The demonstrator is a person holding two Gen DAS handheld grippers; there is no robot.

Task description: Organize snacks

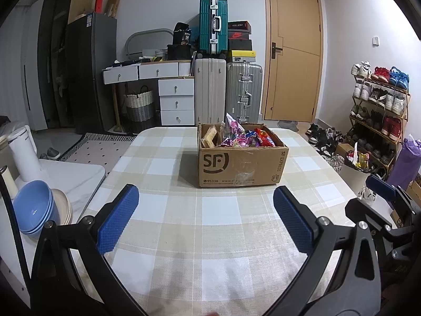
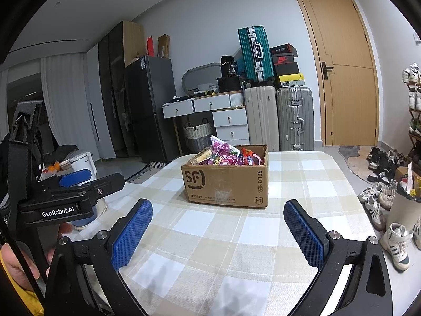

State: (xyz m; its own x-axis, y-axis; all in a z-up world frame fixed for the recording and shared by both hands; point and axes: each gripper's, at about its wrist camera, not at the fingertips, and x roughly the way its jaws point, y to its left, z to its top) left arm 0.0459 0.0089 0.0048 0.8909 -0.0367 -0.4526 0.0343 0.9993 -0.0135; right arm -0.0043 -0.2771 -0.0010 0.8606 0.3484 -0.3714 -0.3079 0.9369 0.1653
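The cardboard box (image 1: 240, 163) stands toward the far edge of the table (image 1: 168, 226), right of centre, on the checked tablecloth (image 2: 210, 239). Snack packets (image 1: 244, 137) fill the box to its rim; one purple packet rises above the others. The left gripper (image 1: 205, 210) hangs over the near edge with its jaws wide and nothing between them. The right gripper (image 2: 218, 223) is level beside it, jaws likewise wide and holding nothing. Stacked bowls (image 1: 34, 208) sit on a counter off the left edge.
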